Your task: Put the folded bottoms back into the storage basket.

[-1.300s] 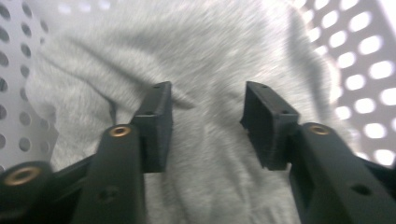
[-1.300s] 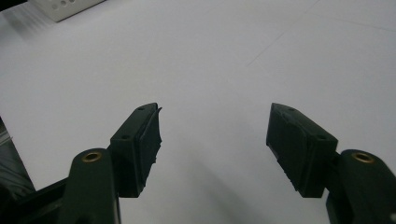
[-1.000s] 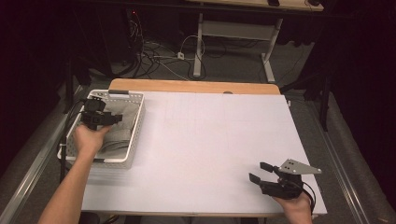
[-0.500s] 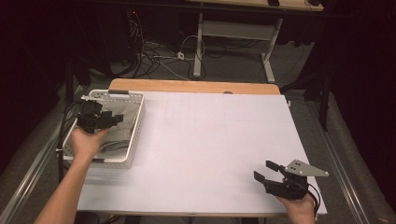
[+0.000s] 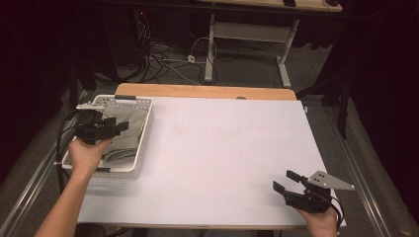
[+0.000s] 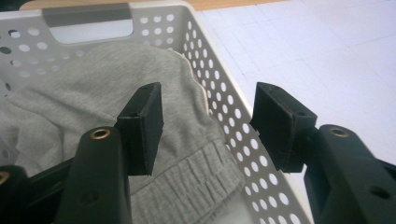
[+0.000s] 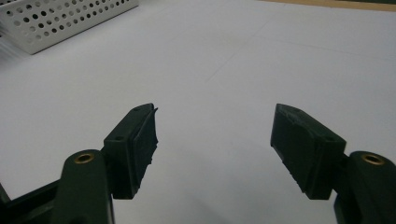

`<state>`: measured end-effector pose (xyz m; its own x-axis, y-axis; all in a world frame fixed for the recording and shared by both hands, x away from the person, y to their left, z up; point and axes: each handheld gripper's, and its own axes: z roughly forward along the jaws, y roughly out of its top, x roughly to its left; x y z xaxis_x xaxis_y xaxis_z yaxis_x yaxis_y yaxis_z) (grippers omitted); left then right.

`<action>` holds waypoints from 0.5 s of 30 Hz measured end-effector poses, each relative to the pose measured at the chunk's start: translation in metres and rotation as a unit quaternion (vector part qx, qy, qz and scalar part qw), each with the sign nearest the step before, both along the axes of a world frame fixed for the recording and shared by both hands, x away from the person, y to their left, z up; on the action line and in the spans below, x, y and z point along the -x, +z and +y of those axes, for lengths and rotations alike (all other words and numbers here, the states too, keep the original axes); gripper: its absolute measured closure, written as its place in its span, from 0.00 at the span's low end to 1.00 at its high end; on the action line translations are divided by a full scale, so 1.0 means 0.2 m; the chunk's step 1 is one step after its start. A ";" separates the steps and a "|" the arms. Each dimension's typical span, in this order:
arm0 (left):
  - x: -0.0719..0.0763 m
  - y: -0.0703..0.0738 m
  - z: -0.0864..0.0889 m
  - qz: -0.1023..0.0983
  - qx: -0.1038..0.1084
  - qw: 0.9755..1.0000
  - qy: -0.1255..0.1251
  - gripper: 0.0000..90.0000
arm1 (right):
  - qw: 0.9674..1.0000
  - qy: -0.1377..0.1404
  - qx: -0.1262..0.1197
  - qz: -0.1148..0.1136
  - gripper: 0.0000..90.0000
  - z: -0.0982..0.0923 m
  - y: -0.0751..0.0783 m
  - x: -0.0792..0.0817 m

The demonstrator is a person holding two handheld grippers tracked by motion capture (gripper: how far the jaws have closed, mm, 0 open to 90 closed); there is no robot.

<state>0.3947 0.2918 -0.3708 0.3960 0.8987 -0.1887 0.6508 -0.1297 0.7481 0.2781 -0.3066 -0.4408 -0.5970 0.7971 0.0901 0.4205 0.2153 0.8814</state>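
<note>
A white perforated basket [image 5: 144, 140] stands at the table's left edge with a grey garment [image 5: 123, 140] crumpled inside it. My left gripper [image 5: 117, 123] hovers over the basket, its jaws pointing right. In the left gripper view this left gripper [image 6: 208, 100] is open above the grey garment [image 6: 93, 102] and the basket wall [image 6: 224, 107]. Its jaws have just been opening, and nothing is between them. My right gripper [image 5: 282, 180] rests low near the table's front right corner. In the right gripper view the right gripper [image 7: 215, 121] is open over bare white tabletop.
The white tabletop [image 5: 227, 143] spreads between the two hands, with a wooden strip [image 5: 207, 91] along its far edge. A basket corner [image 7: 60, 23] appears at the upper left of the right gripper view. Cables and a desk frame [image 5: 247, 34] lie on the floor beyond the table.
My left gripper has drifted a little to the left over the basket and lifted slightly, its jaws wider. The right gripper has hardly moved.
</note>
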 end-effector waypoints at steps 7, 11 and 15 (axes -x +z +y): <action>0.05 -0.02 -0.01 -0.011 0.014 1.000 -0.008 0.46 | 1.000 0.000 -0.001 0.001 0.35 -0.01 0.00 0.01; 0.07 -0.03 -0.01 -0.016 0.016 1.000 -0.010 0.46 | 1.000 -0.007 -0.007 -0.003 0.35 -0.02 0.01 0.01; 0.10 -0.03 -0.02 -0.021 0.020 0.999 -0.014 0.46 | 1.000 -0.008 -0.004 0.001 0.35 -0.02 0.00 0.01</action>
<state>0.3751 0.2885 -0.3776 0.4293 0.8792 -0.2065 0.6150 -0.1171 0.7798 0.2757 -0.3109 -0.4406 -0.5846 0.8055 0.0966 0.4250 0.2026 0.8822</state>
